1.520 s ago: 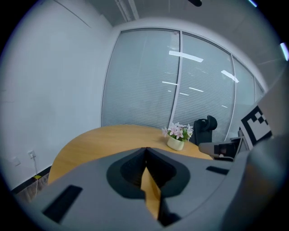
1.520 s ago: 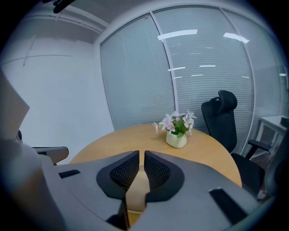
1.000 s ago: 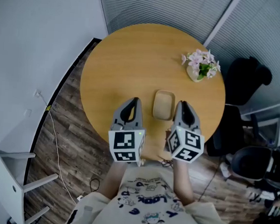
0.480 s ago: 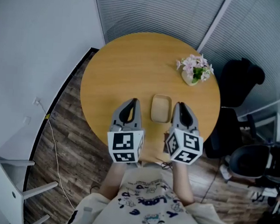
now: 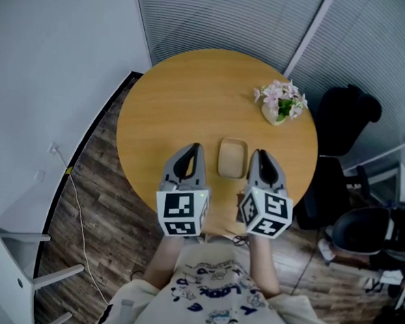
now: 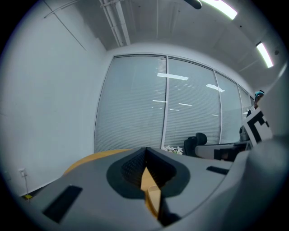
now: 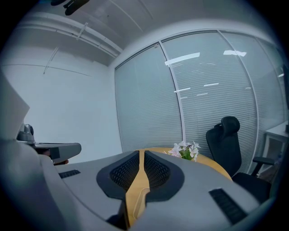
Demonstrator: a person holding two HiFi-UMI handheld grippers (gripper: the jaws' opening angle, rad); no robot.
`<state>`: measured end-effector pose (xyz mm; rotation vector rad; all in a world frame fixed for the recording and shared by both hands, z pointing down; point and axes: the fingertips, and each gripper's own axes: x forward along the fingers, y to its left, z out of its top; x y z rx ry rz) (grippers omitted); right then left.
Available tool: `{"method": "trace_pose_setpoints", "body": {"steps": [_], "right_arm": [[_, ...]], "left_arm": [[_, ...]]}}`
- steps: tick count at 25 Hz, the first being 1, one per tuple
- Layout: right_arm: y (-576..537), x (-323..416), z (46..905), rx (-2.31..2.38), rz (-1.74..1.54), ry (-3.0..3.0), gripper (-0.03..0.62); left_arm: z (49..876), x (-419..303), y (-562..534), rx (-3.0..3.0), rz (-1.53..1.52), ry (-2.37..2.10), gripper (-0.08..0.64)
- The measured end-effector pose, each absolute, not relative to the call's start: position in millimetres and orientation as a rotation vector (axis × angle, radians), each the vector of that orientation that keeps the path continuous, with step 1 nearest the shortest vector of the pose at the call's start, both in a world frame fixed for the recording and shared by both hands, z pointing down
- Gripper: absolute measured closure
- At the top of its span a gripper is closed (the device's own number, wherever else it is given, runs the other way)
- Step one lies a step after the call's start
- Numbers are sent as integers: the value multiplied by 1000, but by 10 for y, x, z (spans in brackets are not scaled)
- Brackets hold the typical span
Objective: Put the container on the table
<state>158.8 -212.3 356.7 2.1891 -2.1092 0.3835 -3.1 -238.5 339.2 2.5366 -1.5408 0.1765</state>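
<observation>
A tan, rounded-rectangular container (image 5: 232,158) lies on the round wooden table (image 5: 193,89), close to its near edge. My left gripper (image 5: 193,148) hovers just left of it and my right gripper (image 5: 258,154) just right of it; neither touches it. Both hold nothing. In the left gripper view the left gripper (image 6: 145,153) has its jaws closed to a point. In the right gripper view the right gripper (image 7: 141,155) shows only a thin slit between its jaws. Neither gripper view shows the container.
A small vase of pink flowers (image 5: 280,104) stands at the table's far right, also seen as the flowers (image 7: 184,151). A black office chair (image 5: 345,125) sits right of the table. White furniture (image 5: 19,249) and a cable (image 5: 77,198) are on the wooden floor at left.
The head camera's framing shifted slightly after the earliest frame. Both grippers and the container keep the same places relative to one another.
</observation>
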Motion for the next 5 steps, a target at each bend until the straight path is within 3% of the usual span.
{"method": "trace_pose_setpoints", "body": {"steps": [5], "right_arm": [[-2111, 1594, 3570, 2193, 381, -2105, 558]], "left_arm": [[3394, -30, -2371, 2538, 176, -1537, 557]]}}
